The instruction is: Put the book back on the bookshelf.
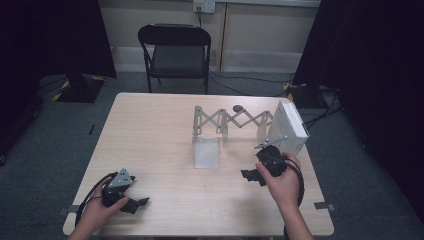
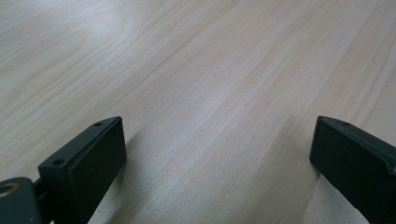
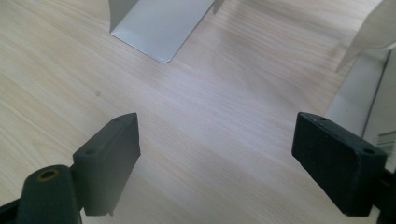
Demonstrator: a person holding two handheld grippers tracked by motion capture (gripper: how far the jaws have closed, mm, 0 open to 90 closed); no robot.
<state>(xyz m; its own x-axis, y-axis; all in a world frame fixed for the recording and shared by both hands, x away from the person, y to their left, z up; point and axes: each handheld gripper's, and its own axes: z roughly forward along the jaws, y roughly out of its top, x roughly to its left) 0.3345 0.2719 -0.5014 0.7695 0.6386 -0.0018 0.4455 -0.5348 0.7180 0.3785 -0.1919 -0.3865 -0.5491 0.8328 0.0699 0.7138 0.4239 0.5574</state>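
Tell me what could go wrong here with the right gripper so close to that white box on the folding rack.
The white box leans tilted at the end of the metal rack, so a nudge from the open right gripper might tip it over. The rack's flat foot plate lies just ahead of that gripper; catching it could drag the whole rack.

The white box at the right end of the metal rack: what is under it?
The white box leans against the expandable metal rack, over its right base plate on the table. The plate's part beneath the box is covered.

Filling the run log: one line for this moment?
left gripper: open, near table edge | right gripper: open, beside white box | expanding metal bookend rack: untouched
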